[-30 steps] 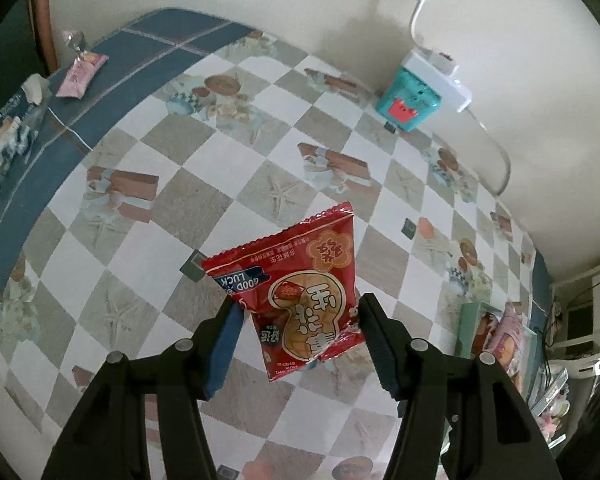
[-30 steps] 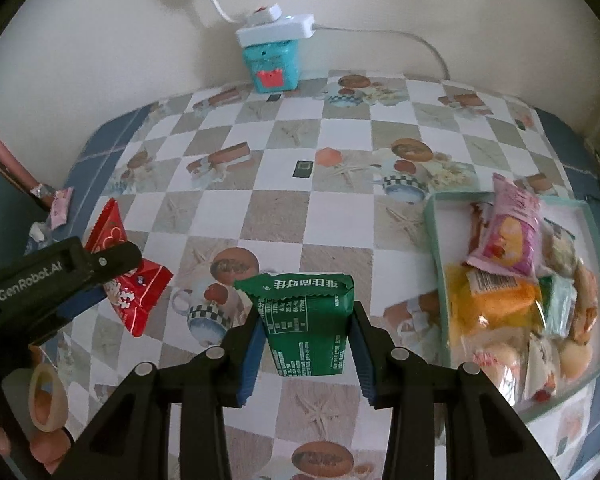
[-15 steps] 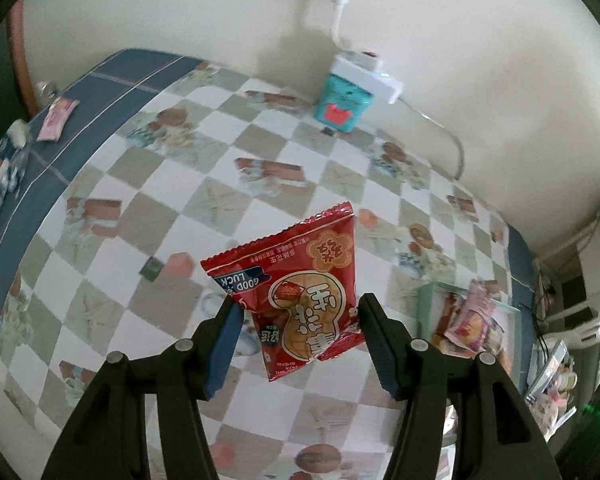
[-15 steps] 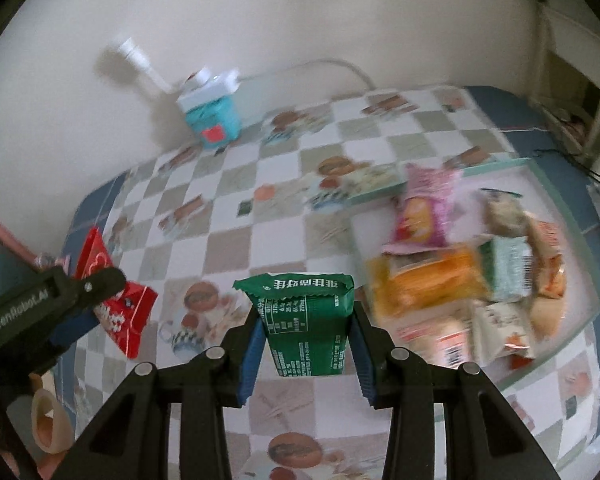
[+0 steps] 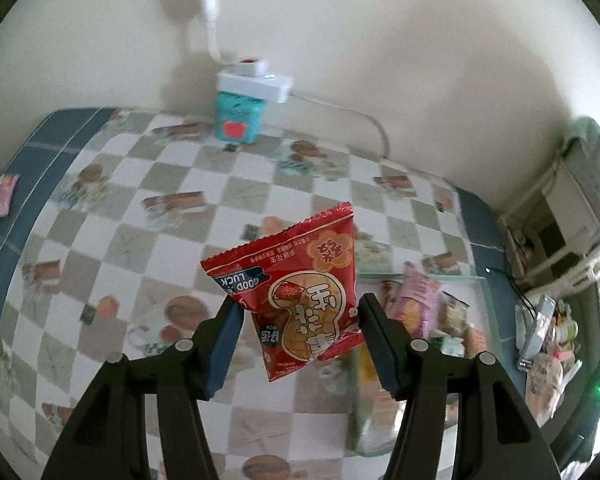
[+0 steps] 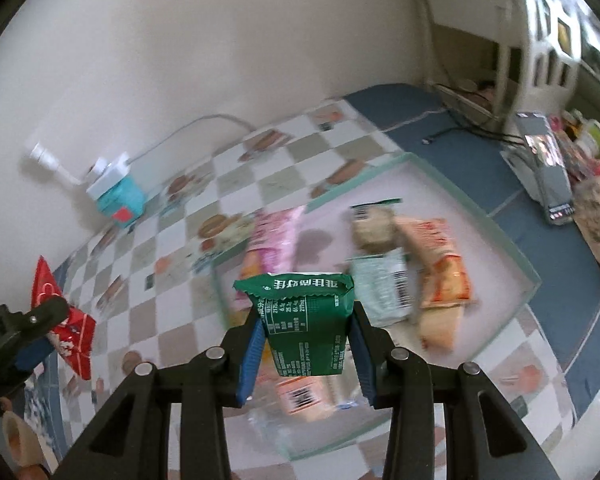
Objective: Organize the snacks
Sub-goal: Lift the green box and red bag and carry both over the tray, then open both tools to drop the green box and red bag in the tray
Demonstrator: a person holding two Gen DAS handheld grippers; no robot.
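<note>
Left gripper (image 5: pixel 298 320) clamps a glossy red snack packet (image 5: pixel 296 292) above the checked tablecloth (image 5: pixel 112 248). Right gripper (image 6: pixel 306 344) clamps a crinkly green packet (image 6: pixel 306 320) over a blurred, glass-walled tray (image 6: pixel 496 236) of snacks, wrappers at two o'clock unreadable.

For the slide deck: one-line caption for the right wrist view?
Right gripper holds a green snack packet above the snack-filled tray.

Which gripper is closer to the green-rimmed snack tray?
Right. The right gripper holds the green packet above the green-rimmed snack tray; the left gripper, holding the red packet, is left of it.
</note>
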